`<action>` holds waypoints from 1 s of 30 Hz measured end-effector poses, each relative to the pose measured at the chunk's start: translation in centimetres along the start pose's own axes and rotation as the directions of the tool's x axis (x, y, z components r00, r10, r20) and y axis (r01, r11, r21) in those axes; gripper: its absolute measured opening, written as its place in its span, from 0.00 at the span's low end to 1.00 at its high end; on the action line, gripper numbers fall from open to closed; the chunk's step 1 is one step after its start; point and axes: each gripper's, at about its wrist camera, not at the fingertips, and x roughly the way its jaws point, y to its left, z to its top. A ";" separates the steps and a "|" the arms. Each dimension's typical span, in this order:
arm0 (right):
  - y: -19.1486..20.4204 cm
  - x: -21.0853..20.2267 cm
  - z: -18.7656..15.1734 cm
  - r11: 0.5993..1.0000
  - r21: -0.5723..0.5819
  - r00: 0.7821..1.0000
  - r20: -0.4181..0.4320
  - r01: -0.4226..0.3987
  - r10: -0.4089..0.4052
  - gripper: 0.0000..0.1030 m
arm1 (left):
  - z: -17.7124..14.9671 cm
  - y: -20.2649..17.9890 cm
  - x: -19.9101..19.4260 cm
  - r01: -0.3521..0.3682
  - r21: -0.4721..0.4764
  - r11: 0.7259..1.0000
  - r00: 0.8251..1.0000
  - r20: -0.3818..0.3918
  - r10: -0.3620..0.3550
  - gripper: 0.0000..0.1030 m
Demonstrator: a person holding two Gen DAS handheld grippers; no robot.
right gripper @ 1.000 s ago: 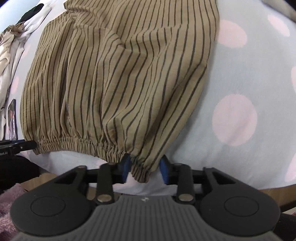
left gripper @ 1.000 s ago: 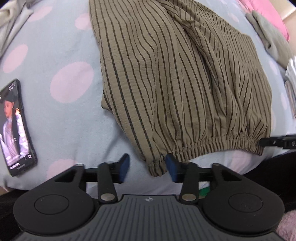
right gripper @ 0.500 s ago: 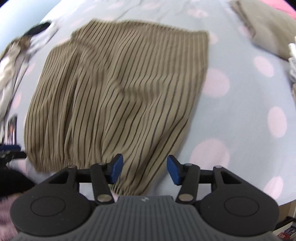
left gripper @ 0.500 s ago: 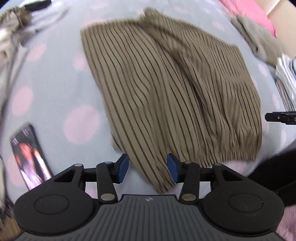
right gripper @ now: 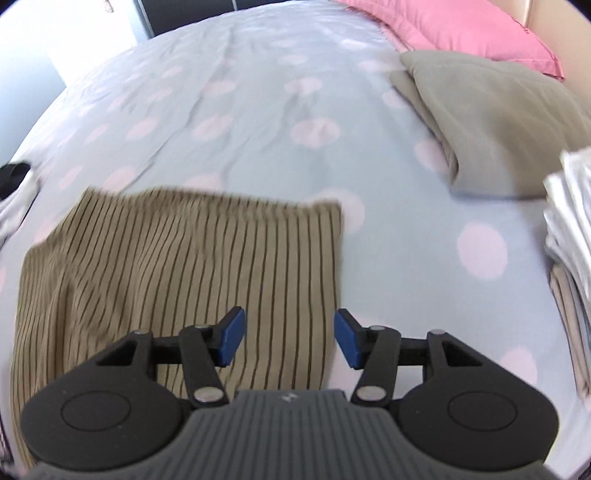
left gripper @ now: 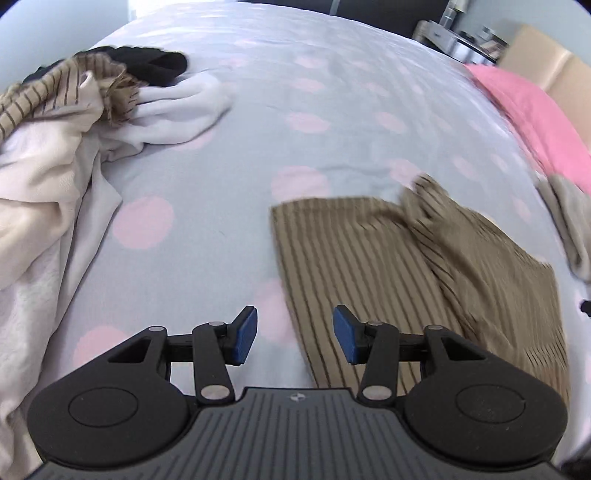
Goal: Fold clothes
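A tan garment with dark stripes (left gripper: 424, 266) (right gripper: 177, 273) lies spread on the pale blue bed sheet with pink dots (left gripper: 295, 122) (right gripper: 258, 110). My left gripper (left gripper: 294, 335) hovers above the garment's left edge, its jaws apart and empty. My right gripper (right gripper: 288, 336) hangs over the garment's right part, jaws apart with nothing gripped. Blue pads (right gripper: 231, 336) line the fingers. Both views are blurred by motion.
A heap of unfolded clothes, white, cream, striped and black (left gripper: 74, 122), lies at the left. A folded grey garment (right gripper: 487, 114) and a pink pillow (right gripper: 450, 29) sit at the far right. A stack of folded pale clothes (right gripper: 570, 240) rests at the right edge.
Both grippers let go of the garment's elastic hem and lifted away over the bed. The right jaws widened. The views now look farther up the bed; the phone is out of sight.
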 end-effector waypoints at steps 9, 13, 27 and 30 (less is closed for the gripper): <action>1.8 7.3 5.1 0.999 -0.017 0.999 -0.005 0.042 -0.042 0.55 | 2.4 0.9 5.5 -0.020 -0.069 0.997 0.999 -0.028 0.018 0.42; 2.8 10.2 5.9 0.999 -0.033 0.999 -0.033 0.032 -0.033 0.50 | 3.1 1.0 7.0 -0.028 -0.098 0.995 0.999 -0.040 0.024 0.42; -1.3 10.2 5.3 0.985 0.036 0.986 -0.030 0.167 -0.166 0.00 | 4.0 0.9 8.6 -0.033 -0.134 0.990 0.999 -0.045 0.027 0.42; -4.6 8.9 5.6 0.963 0.126 0.971 -0.014 0.237 -0.237 0.00 | 4.0 0.8 8.4 -0.023 -0.132 0.991 0.999 -0.040 0.017 0.42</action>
